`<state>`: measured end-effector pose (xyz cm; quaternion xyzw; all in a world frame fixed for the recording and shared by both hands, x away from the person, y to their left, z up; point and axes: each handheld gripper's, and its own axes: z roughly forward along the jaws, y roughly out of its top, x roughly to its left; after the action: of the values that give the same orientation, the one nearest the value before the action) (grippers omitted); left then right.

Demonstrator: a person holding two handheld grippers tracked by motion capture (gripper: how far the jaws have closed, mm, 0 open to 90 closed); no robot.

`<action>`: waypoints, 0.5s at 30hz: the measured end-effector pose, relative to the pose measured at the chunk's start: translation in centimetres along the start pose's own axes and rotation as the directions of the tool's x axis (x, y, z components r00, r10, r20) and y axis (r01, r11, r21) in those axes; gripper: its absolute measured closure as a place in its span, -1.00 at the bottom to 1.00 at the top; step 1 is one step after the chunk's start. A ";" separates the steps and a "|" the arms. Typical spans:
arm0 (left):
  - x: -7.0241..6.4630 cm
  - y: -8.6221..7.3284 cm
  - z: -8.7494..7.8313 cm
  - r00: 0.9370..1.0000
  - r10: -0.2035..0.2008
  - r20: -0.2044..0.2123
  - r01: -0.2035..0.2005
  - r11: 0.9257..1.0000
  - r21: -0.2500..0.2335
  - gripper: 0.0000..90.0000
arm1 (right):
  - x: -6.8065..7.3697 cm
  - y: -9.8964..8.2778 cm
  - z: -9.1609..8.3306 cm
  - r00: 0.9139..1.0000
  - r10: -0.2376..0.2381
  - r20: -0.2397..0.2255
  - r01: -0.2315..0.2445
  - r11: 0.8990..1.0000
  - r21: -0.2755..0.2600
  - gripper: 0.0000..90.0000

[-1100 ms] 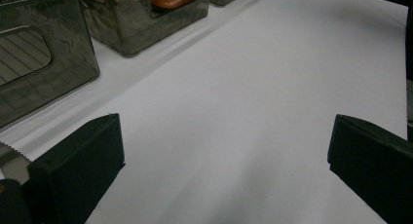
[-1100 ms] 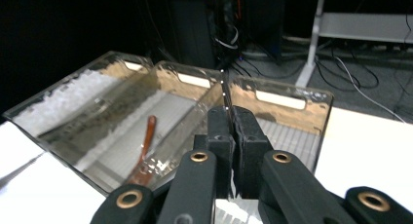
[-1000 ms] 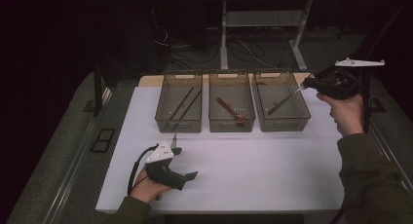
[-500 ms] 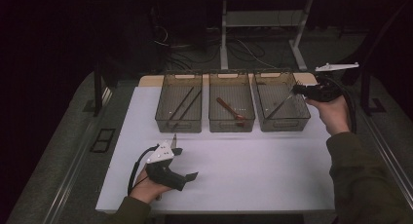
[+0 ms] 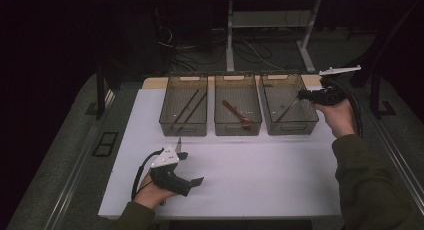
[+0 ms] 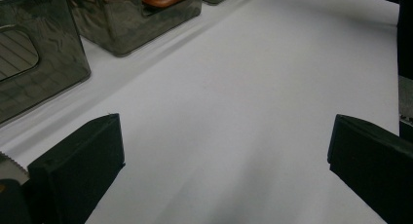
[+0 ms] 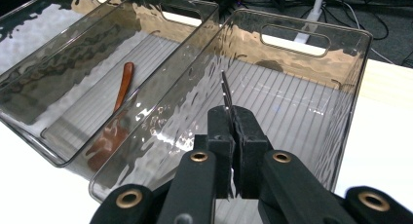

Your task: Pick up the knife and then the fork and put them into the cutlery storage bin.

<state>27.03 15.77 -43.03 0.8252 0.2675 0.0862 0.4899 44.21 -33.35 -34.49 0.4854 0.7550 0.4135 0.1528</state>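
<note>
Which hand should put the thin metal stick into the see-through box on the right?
The right. Its claw is already shut on the thin dark metal utensil, above the clear grey plastic bin on the right. The left claw rests open on the white table, holding nothing.

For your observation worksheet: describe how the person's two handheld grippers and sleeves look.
Both are black pistol-shaped handheld grippers: the left gripper and the right gripper. Each carries a grey three-cornered plate and a black trailing cable. The right gripper's black jaws have brass-coloured rivets. The sleeves are dark olive.
</note>
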 end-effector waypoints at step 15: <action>-0.1 0.0 0.4 1.000 -0.006 0.018 0.006 1.000 0.012 -1.00 | -1.8 -0.6 2.5 0.996 0.019 0.086 -0.019 1.000 -0.002 0.76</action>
<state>27.12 15.42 -43.27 0.8282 0.2658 0.0756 0.4875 46.27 -33.83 -36.77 0.5099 0.7428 0.3943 0.1812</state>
